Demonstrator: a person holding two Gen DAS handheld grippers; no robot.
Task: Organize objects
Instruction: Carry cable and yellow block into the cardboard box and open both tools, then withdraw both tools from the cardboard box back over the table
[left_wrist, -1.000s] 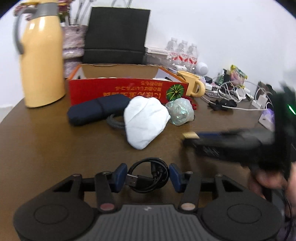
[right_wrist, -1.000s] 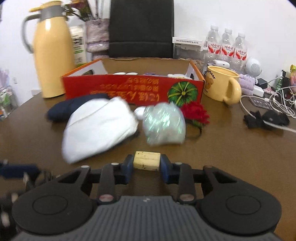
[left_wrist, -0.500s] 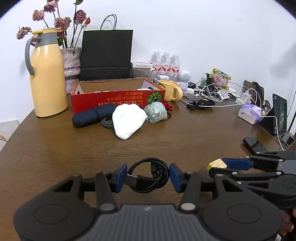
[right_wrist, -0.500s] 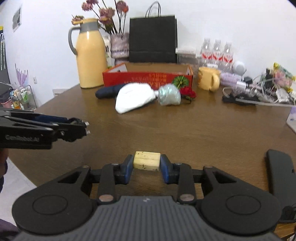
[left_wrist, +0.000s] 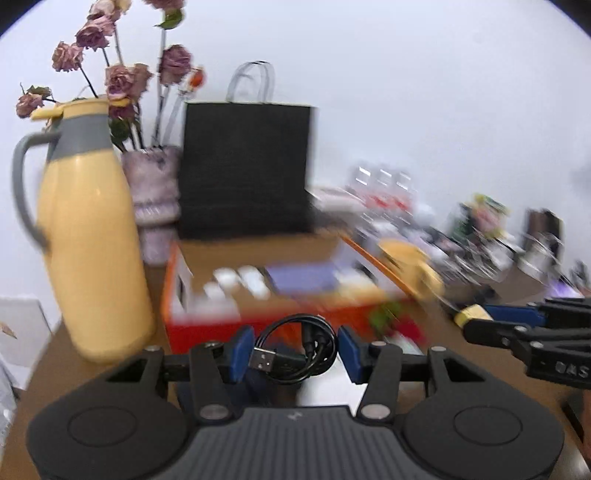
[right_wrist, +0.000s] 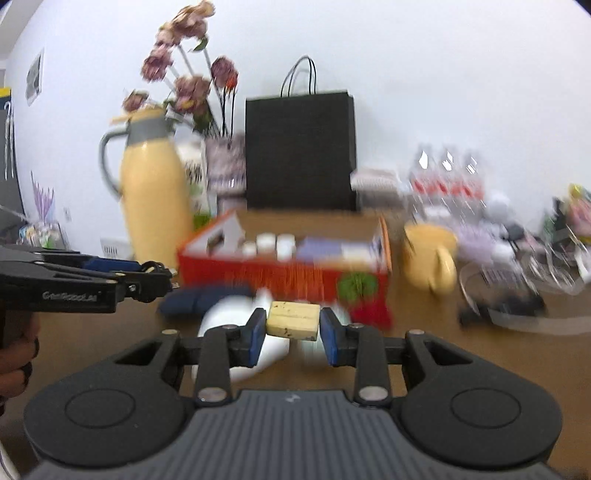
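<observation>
Left gripper (left_wrist: 291, 350): the jaws are standing about half open and pinching a coiled black cable (left_wrist: 295, 349) across its loop, the USB plug jutting toward the left pad. The coil is looking light, limp and springy; a hold across the bundled turns, as here, is likely keeping it from unwinding, whereas a hold on one strand or on the plug would probably let it uncoil.

Right gripper (right_wrist: 293, 330): the jaws are set narrower and clamping a pale yellow block (right_wrist: 293, 320) by its two short ends. The block is appearing light, rigid and matt, perhaps slightly spongy; its flat ends are giving the pads good purchase, so slipping seems unlikely.

Beyond the jaws, at 12 o'clock in both views, an open red box (right_wrist: 284, 275) is sitting on the brown counter (right_wrist: 424, 332), already holding small white items and a purple one; it is the probable destination. A white bundle (right_wrist: 225, 317) and a navy pouch (right_wrist: 195, 301) are lying before the box. At 10 o'clock a yellow jug (left_wrist: 92, 236) is standing; behind the box, a black bag (left_wrist: 245, 168); at 2 o'clock, a yellow mug (right_wrist: 430, 258).
</observation>
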